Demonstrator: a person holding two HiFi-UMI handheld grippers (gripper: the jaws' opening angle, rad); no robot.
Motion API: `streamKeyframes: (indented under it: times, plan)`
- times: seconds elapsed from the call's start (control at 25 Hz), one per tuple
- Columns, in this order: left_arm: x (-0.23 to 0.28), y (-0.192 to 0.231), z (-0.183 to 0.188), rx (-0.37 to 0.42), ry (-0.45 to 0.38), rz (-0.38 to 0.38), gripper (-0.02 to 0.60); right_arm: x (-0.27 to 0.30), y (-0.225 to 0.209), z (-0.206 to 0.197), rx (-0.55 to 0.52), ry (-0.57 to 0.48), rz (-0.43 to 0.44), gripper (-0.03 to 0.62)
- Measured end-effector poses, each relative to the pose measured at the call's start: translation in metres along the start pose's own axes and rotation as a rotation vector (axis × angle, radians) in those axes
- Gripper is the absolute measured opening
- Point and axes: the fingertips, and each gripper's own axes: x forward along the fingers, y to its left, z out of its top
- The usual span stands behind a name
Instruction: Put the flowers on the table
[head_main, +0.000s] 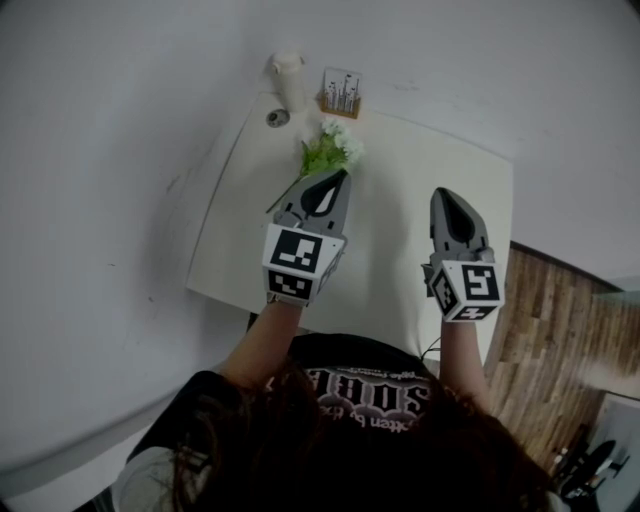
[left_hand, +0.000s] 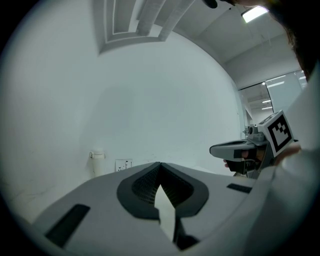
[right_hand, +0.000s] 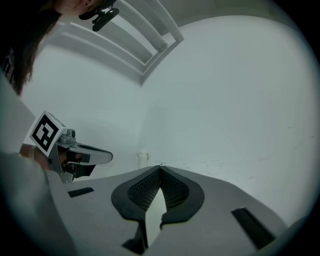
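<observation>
A small bunch of white flowers with green leaves (head_main: 333, 148) lies on the white table (head_main: 400, 230) near its far left corner. A thin stem runs back from it beside my left gripper (head_main: 337, 175). That gripper hovers over the stem end, its jaws shut tip to tip, and the left gripper view (left_hand: 160, 165) shows nothing between them and no flowers. My right gripper (head_main: 445, 192) hangs over the right half of the table, also shut and empty (right_hand: 160, 166).
At the far table edge stand a white cylindrical vase (head_main: 290, 80), a small round object (head_main: 277, 118) and a card in a wooden holder (head_main: 341, 92). A white wall lies behind. Wooden floor (head_main: 560, 320) shows to the right of the table.
</observation>
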Motion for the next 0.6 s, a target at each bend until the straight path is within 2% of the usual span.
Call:
streamKeyframes:
  times: [0.6]
  plan:
    - [0.0040,-0.0050,-0.0002,-0.001,0.001,-0.017,0.002,-0.0014,0.0020,0.0014,-0.030,0.000,0.004,0.030]
